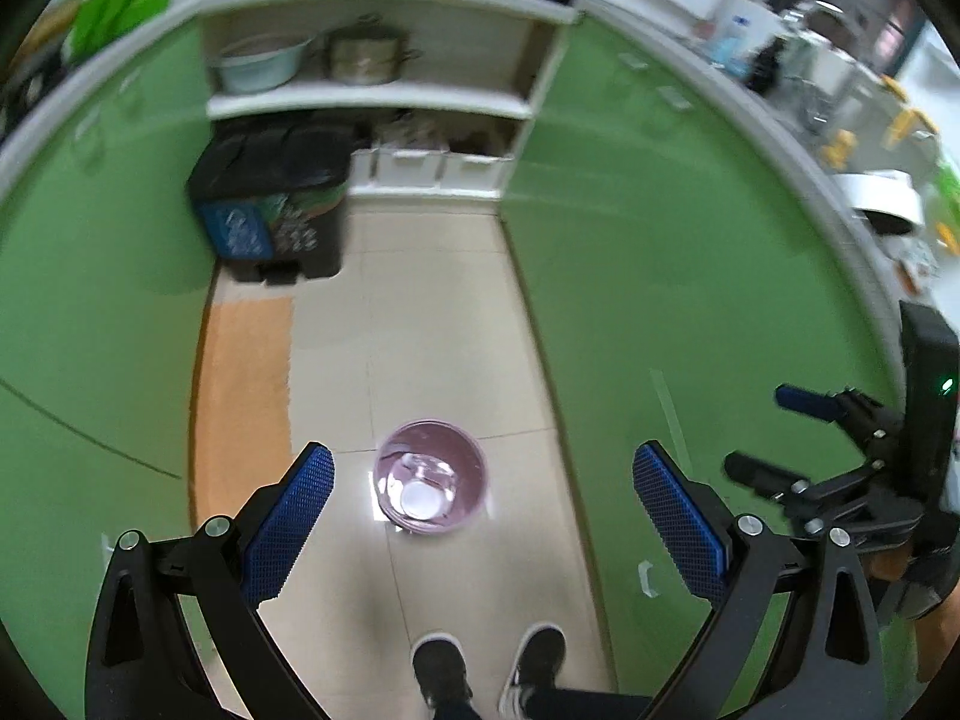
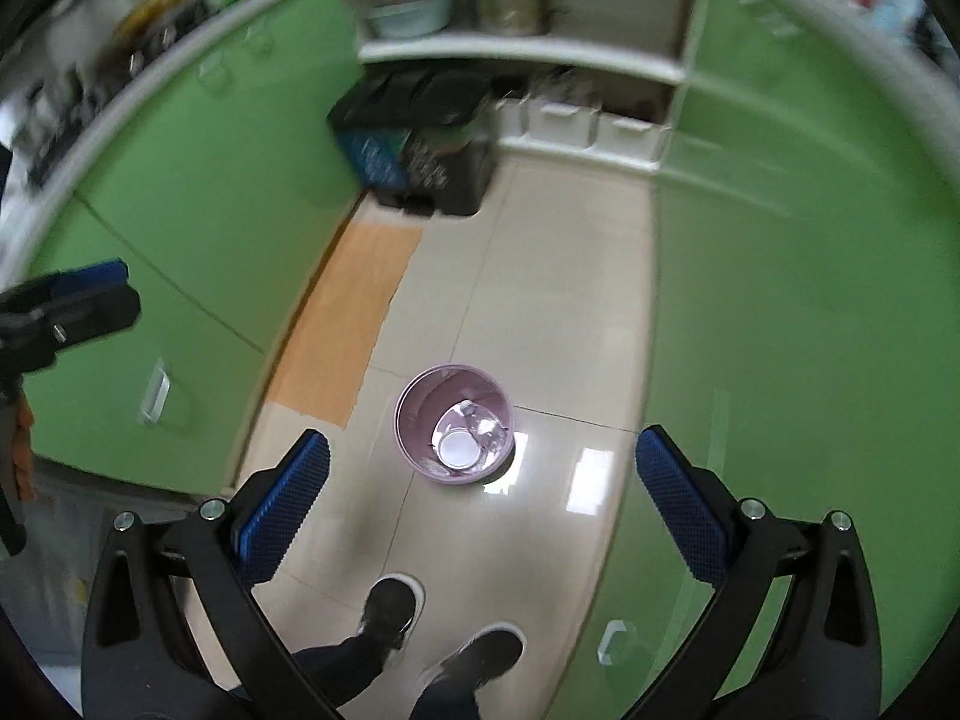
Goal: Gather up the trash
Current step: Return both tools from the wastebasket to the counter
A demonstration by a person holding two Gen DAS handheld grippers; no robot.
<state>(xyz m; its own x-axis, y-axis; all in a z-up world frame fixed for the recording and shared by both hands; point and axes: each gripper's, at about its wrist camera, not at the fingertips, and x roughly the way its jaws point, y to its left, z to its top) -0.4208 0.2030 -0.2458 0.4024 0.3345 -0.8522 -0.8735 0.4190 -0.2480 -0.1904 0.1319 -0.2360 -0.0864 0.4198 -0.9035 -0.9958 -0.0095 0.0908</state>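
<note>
Well below and ahead of the left gripper [image 1: 483,516] and right gripper [image 2: 480,501], both held wide open and empty, the pink bin [image 1: 429,476] could be tipped if 1 finger is caught on its rim.

The waste basket [image 1: 429,477] stands on the floor [image 1: 444,330] between two cabinet runs, just ahead of your shoes [image 1: 441,669]. Inside the basket, a round lid-like item [image 1: 420,498] lies at the bottom with crumpled clear wrapping [image 1: 429,468] beside it. A mat [image 1: 243,396] lies on the floor left of the basket, against the left cabinets [image 1: 90,300]. Far beyond the basket, at the aisle's end, a lidded bin [image 1: 270,204] sits to the left. An open shelf unit [image 1: 372,102] stands behind the bin, with a pot [image 1: 366,54] and a basin [image 1: 261,63] on its shelf. The right cabinets [image 1: 660,240] run right of the basket, their surface [image 1: 840,138] carrying clutter.
</note>
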